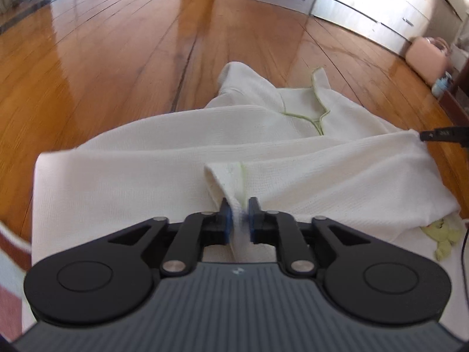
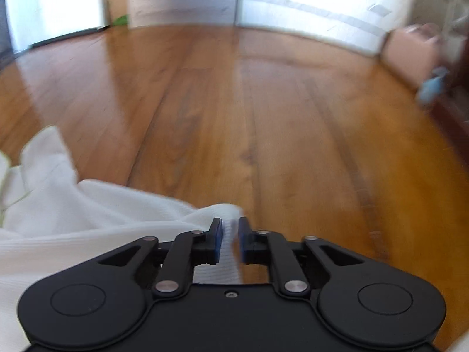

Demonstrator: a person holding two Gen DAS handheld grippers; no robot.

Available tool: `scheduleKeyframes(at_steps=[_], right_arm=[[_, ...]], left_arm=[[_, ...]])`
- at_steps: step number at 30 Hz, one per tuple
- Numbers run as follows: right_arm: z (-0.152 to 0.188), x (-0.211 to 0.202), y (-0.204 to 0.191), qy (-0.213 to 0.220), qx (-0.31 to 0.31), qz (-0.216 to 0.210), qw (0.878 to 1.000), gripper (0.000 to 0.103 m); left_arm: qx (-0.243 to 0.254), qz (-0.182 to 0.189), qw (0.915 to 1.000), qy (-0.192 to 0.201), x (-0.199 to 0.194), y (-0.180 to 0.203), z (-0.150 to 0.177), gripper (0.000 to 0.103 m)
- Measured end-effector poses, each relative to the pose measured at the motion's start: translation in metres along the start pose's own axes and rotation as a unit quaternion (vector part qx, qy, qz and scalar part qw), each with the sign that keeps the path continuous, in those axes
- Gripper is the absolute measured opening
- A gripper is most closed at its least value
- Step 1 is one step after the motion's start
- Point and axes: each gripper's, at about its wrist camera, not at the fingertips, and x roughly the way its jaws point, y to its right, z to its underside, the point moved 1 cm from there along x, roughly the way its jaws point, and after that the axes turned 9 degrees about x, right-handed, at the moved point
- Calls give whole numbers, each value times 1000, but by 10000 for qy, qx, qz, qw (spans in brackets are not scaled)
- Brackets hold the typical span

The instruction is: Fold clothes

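A glossy wooden floor point(image 1: 123, 58) of long orange-brown boards carries a white garment point(image 1: 164, 158) with pale green trim, which lies rumpled on the near part of the boards with a sleeve stretching toward the far side. The left gripper point(image 1: 240, 214) is clenched on a fold of that cloth, and at the garment's right corner the right gripper point(image 2: 230, 234) pinches another bunch of it, its view blurred. Along the far edge of the floor stand pale cabinets point(image 1: 390, 8) with drawers, with a pink case point(image 1: 428, 58) on the boards at the right.
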Motion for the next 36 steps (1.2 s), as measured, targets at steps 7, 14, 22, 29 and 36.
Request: scheduleKeyframes(at_steps=[7, 14, 22, 29, 36], right_arm=[[51, -48, -24, -465, -319, -684, 9961, 51], [105, -83, -55, -507, -1502, 667, 9851, 60], [145, -186, -21, -1218, -945, -942, 9835, 69], [241, -249, 22, -1277, -876, -496, 9867, 69], [301, -275, 55, -2065, 1256, -2392, 9404, 69]], left_arm=[[145, -90, 9996, -223, -18, 5, 22, 51], [867, -771, 9925, -395, -50, 11, 36, 63], [322, -73, 9955, -890, -104, -1, 66, 68], [-146, 74, 9880, -1537, -122, 9, 118, 69], [-412, 387, 9833, -1730, -152, 20, 143, 75]])
